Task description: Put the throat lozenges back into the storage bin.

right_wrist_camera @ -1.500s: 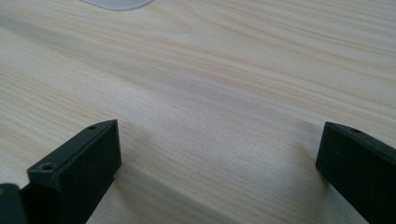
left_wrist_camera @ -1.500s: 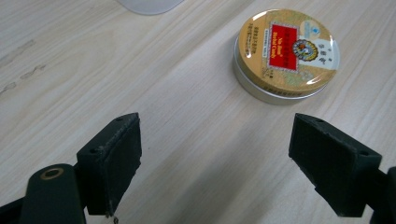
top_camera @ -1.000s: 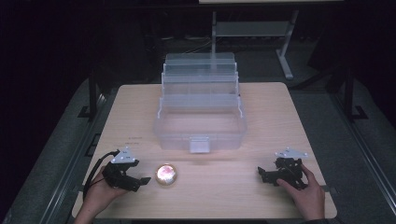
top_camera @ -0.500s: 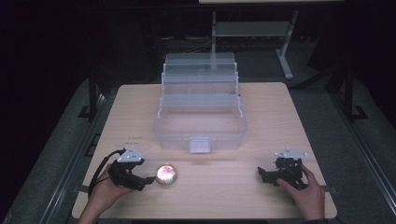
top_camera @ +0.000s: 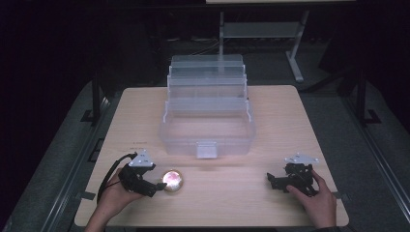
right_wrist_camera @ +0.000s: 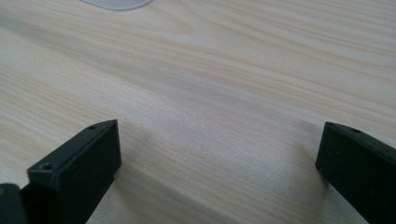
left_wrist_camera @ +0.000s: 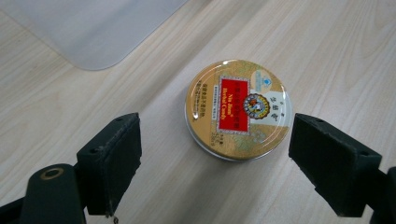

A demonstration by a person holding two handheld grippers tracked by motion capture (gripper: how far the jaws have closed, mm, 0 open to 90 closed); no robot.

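- The round gold tin with a red label [left_wrist_camera: 237, 110] lies flat on the light wooden desk [top_camera: 290, 121], at 7 o'clock from the clear plastic tiered organiser box [top_camera: 208, 116].
- The left gripper [top_camera: 155, 186] is spread wide, jaws flanking the tin and touching neither side.
- The step looks like the approach to a grasp; next it needs to advance slightly, then squeeze across the tin's rim.
- The right gripper [top_camera: 271, 180] rests spread and empty at 5 o'clock.
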